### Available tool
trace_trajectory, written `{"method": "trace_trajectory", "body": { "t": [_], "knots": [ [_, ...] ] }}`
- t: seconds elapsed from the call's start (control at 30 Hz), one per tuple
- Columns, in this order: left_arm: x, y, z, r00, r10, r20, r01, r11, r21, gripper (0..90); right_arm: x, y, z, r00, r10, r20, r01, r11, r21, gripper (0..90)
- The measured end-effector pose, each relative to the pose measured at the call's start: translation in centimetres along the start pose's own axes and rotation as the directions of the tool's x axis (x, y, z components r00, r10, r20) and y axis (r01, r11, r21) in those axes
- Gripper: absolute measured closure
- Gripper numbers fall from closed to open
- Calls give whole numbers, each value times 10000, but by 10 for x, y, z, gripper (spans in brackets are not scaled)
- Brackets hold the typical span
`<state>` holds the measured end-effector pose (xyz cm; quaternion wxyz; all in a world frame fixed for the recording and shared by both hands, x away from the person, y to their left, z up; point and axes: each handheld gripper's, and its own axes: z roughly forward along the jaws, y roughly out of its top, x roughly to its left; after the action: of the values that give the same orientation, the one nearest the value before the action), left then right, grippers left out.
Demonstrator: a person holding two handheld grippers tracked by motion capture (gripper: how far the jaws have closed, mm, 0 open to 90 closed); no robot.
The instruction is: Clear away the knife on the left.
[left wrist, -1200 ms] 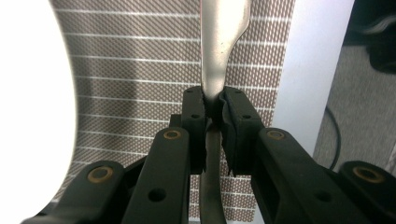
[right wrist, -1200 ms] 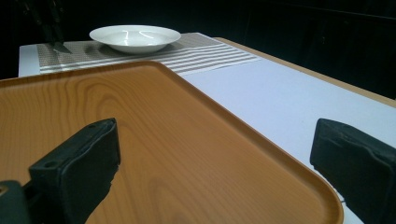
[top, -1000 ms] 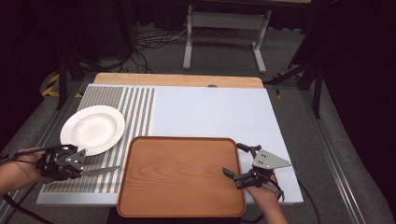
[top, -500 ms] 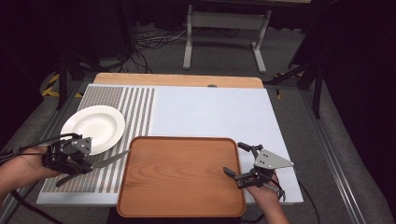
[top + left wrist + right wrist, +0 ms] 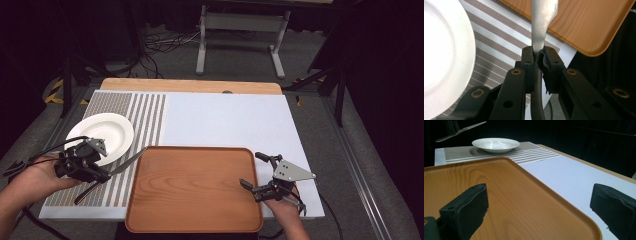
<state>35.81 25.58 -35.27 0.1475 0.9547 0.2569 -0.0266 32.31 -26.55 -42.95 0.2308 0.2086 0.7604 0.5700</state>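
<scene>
My left gripper (image 5: pixel 106 171) is shut on a table knife (image 5: pixel 127 160) where the silver blade meets the black handle. It holds it above the striped mat, and the blade tip points at the wooden tray's (image 5: pixel 192 187) near-left corner. In the left gripper view the blade (image 5: pixel 544 20) runs up from the closed jaws over the tray's rim (image 5: pixel 586 22). A white plate (image 5: pixel 107 132) lies just beyond that hand. My right gripper (image 5: pixel 252 170) stands open over the tray's right edge (image 5: pixel 564 200), its jaws wide apart with nothing between them.
A brown-striped placemat (image 5: pixel 147 112) covers the left of the white table cover (image 5: pixel 225 120). A wooden table edge (image 5: pixel 190 86) runs along the far side. A metal stand (image 5: pixel 240 30) and cables (image 5: pixel 160 47) sit on the floor beyond.
My left gripper has lifted the knife off the mat and swung it right, the blade now angled towards the tray. The right gripper has barely moved.
</scene>
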Motion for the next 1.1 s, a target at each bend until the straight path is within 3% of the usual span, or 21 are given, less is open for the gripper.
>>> {"method": "trace_trajectory", "body": {
  "t": [0.17, 0.5, 0.57, 1.1],
  "knots": [
    [-5, 7, 2, 9990, -413, 172, 416, 9990, -161, 804, 0, 0, -1, 10000, 28, 29, -28, 10000, -7, 23],
    [-14, 23, 6, 9958, -834, 379, 850, 9955, -421, 803, -1, -1, 0, 10000, 44, 20, -44, 10000, 15, 23],
    [-16, 28, 8, 9909, -1195, 623, 1228, 9911, -523, 803, -1, 0, 0, 10000, 43, 18, -43, 10000, 7, 23],
    [-32, 52, 23, 9774, -1748, 1190, 1837, 9806, -685, 803, -2, 0, -1, 10000, 39, 41, -38, 10000, -9, 23]
  ]
}}
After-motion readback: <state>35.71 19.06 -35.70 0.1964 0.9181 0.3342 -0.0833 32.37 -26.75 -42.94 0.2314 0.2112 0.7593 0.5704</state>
